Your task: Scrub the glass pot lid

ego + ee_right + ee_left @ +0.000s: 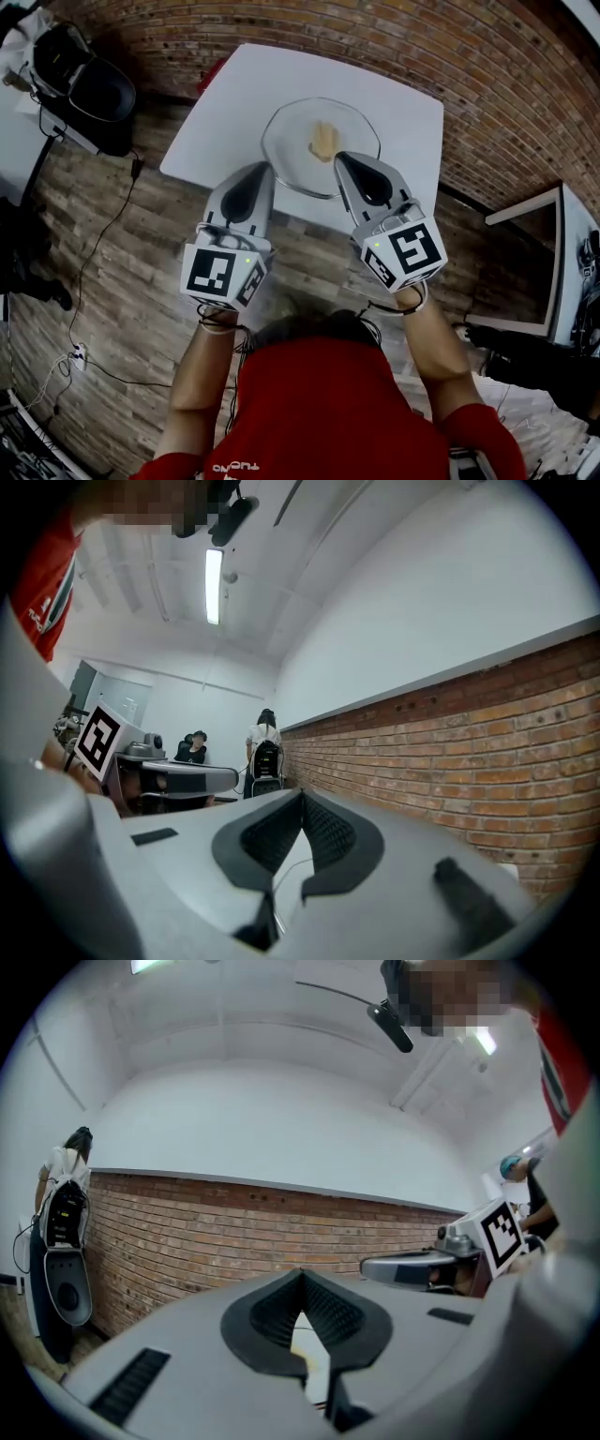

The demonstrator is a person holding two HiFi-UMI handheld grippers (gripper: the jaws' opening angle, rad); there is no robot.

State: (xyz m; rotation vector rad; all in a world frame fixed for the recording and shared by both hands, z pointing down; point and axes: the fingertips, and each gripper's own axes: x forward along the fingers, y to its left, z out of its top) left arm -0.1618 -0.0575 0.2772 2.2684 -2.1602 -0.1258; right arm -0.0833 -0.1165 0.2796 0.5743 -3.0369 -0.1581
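A glass pot lid lies flat on a small white table, with a tan sponge on its middle. My left gripper hovers at the lid's near left rim, jaws shut and empty. My right gripper hovers over the lid's near right part, just short of the sponge, also shut and empty. In the left gripper view the shut jaws point level at a brick wall, with a sliver of white table between the pads. The right gripper view shows shut jaws the same way.
A brick wall runs behind and right of the table. Wooden floor surrounds it, with a cable trailing to a socket. A black chair stands at far left, another white table at right. People stand in the background.
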